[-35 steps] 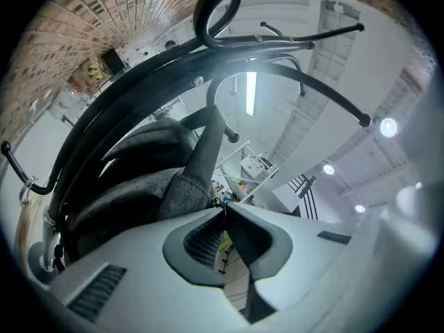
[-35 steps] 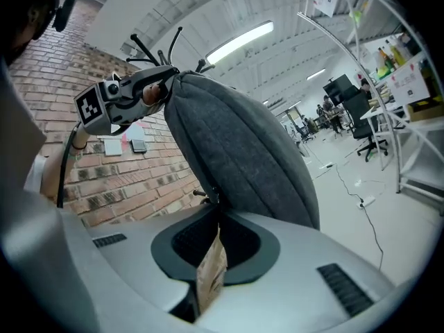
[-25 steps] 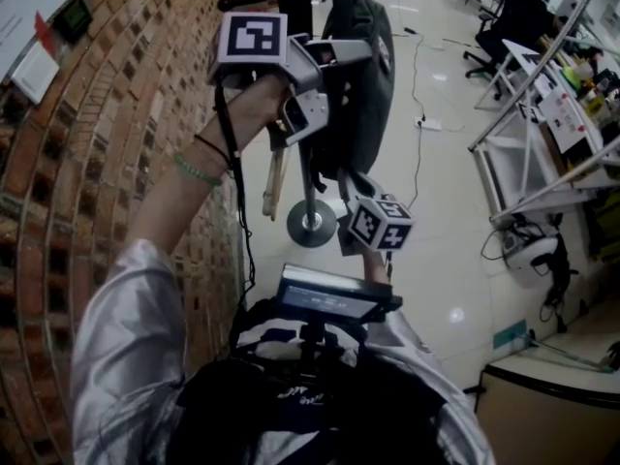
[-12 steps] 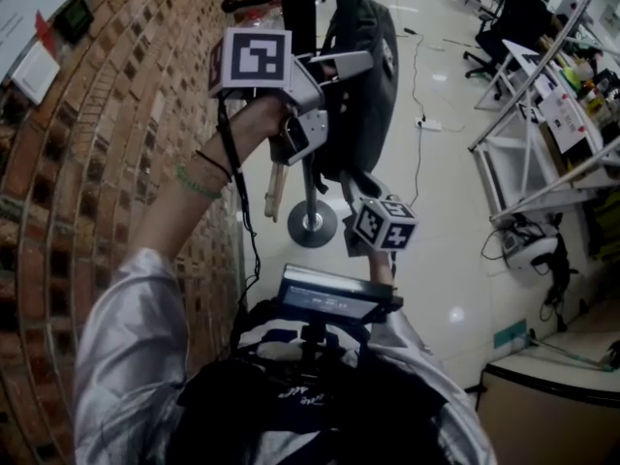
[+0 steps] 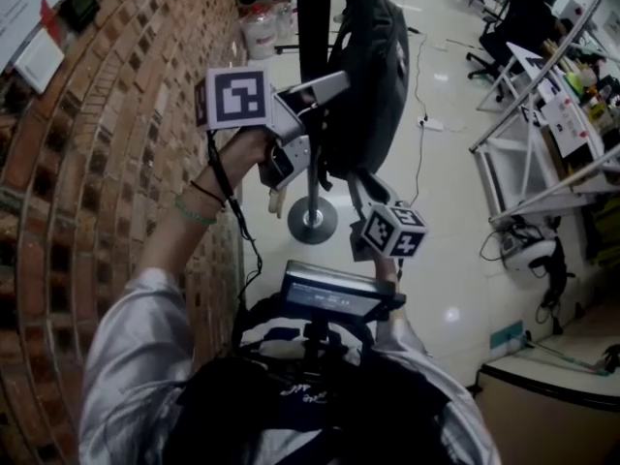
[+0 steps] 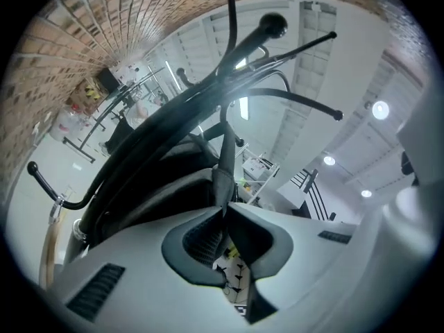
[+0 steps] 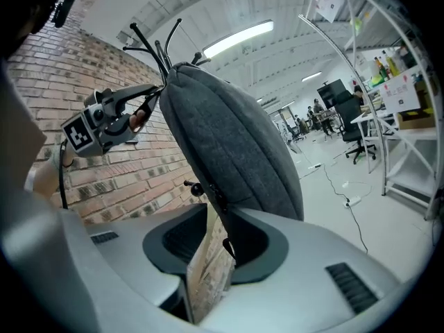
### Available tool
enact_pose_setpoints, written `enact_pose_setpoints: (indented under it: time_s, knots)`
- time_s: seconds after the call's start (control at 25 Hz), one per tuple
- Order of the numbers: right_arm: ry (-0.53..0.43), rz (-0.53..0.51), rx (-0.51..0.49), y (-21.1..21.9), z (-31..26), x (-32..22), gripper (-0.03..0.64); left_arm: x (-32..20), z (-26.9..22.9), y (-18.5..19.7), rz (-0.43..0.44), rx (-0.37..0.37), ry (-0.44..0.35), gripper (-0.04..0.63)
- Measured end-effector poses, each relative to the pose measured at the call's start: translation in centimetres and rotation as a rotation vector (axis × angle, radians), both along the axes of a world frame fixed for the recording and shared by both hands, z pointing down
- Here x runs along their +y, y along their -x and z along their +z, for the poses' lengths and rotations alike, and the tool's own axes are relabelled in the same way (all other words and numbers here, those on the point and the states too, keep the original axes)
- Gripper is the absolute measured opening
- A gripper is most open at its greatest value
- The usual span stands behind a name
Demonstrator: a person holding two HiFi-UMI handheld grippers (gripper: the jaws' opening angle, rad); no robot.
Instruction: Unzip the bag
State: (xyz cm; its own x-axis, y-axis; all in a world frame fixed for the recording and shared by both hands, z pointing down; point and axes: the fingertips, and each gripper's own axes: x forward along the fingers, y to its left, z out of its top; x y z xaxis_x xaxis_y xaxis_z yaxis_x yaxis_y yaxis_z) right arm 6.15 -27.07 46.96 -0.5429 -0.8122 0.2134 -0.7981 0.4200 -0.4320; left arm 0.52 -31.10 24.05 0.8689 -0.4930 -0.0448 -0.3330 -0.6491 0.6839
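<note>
Brick wall (image 5: pixel 97 163) at left, glossy pale floor (image 5: pixel 455 211) beyond. Dark grey bag (image 5: pixel 368 76) hangs on black coat stand (image 5: pixel 312 27) close to wall. Left tool (image 6: pixel 223 208) raised at bag's upper part, jaws closed tight on grey strap (image 6: pixel 223 165). Right tool (image 7: pixel 220 240) low, at bag's bottom end, jaws opening; thin black zip pull (image 7: pixel 223 222) dangles between them, pads not pressing on it.

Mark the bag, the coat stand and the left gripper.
bag (image 7: pixel 229 137), right gripper view, middle of its grey fabric side
coat stand (image 5: pixel 312 223), head view, its round base on the floor
left gripper (image 6: pixel 225 212), left gripper view, between its fingertips, closed on the bag
</note>
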Motion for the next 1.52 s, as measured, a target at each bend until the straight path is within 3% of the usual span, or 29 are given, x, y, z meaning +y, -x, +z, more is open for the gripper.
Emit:
enact_pose_setpoints:
  time_s: [0.36,0.72,1.08,1.52]
  knots:
    - [-0.052,0.030,0.029,0.5,-2.1,1.0,0.006,0.9,5.7,3.3,-0.120,-0.035,-0.021,0.026]
    - [-0.065,0.043,0.140,0.7,-1.9,1.9,0.003,1.6,11.9,5.3,-0.240,-0.156,-0.058,0.026]
    - [-0.047,0.041,0.172,1.3,-0.5,3.0,0.000,3.5,18.7,5.6,-0.288,-0.313,-0.067,0.026]
    - [-0.042,0.042,0.177,1.6,0.1,3.7,0.000,5.6,22.1,5.8,-0.292,-0.379,-0.063,0.025]
